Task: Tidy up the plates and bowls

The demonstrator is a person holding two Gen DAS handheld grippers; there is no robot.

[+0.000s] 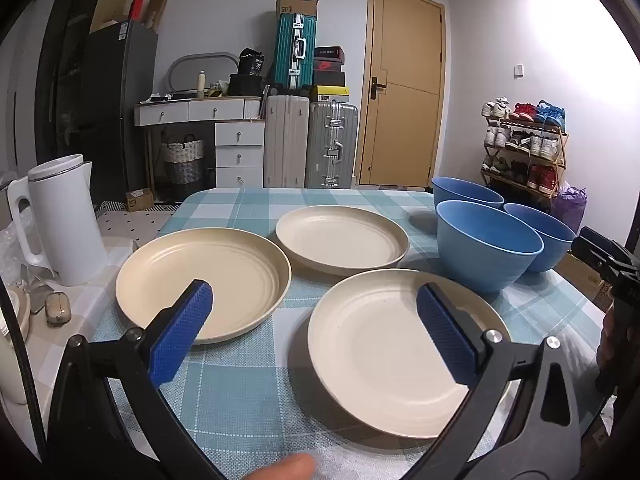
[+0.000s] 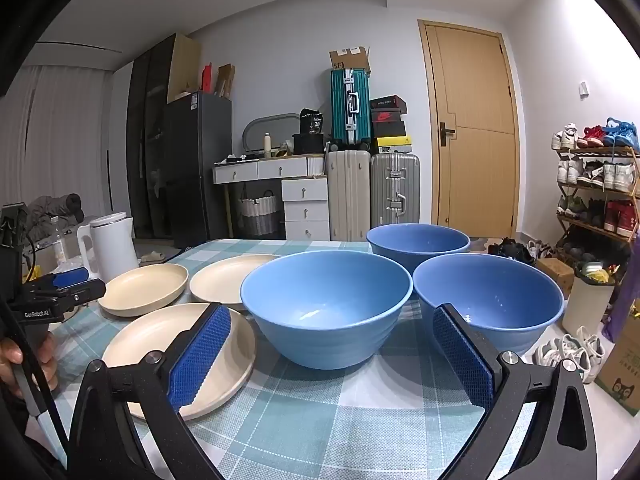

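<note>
Where checked tablecloth (image 1: 256, 392) spreads, door (image 1: 404, 92) behind

Three cream plates and three blue bowls sit upright and empty on a table (image 1: 240, 392) covered in a pale blue checked cloth. The plates are round and shallow, with ringed ridges inside the rim.

The near plate (image 1: 392, 354) lies closest to the table's front edge. The left plate (image 1: 224, 280) lies toward the left edge. The far plate (image 1: 340, 240) lies behind both, toward the middle of the table. None of the plates touch.

The bowls are deep and smooth, grouped by the right edge. The near bowl (image 2: 326, 306) stands just beside the near plate. The right bowl (image 2: 492, 300) stands at the right edge. The far bowl (image 2: 418, 242) stands behind them, near the back edge.
</note>
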